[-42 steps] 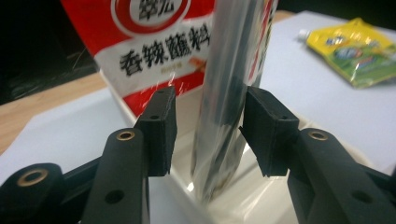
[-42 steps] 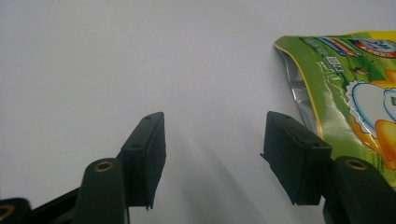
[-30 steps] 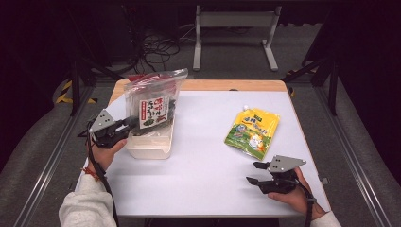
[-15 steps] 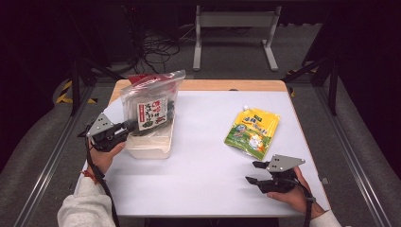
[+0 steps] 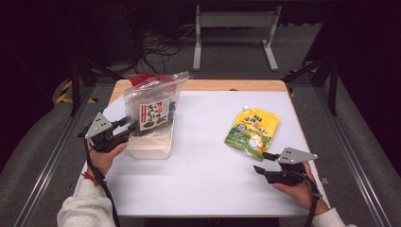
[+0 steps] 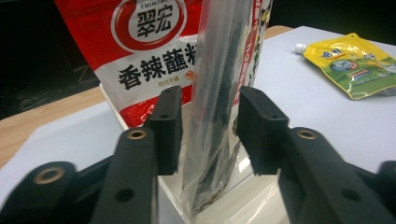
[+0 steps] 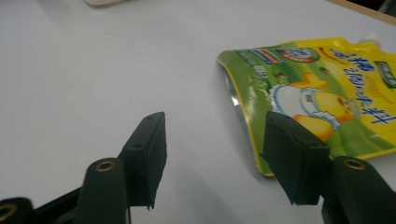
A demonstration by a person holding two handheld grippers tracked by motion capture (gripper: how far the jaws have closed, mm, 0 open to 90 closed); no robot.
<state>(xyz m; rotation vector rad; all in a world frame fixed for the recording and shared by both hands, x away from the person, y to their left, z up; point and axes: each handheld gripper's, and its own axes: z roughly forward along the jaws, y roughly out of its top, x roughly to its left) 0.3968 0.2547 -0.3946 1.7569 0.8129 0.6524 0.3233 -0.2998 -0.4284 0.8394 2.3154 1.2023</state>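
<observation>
Upright, long axis vertical, the clear seaweed bag (image 6: 219, 93) is stood in the white tub (image 5: 150, 144) at the left of the white table (image 5: 203, 179), beside a red packet (image 6: 140, 56). Dark floor surrounds it. The left gripper (image 5: 124, 128) has just been opened; its released jaws flank the bag. The right gripper (image 5: 261, 161) is held open, empty, near the yellow pouch (image 5: 253, 131).

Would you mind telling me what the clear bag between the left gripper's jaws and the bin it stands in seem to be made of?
Clear bag: thin glossy plastic film, probably; see-through with streaky glare. Bin: likely translucent, smooth rigid plastic; milky walls holding a firm edge.
</observation>
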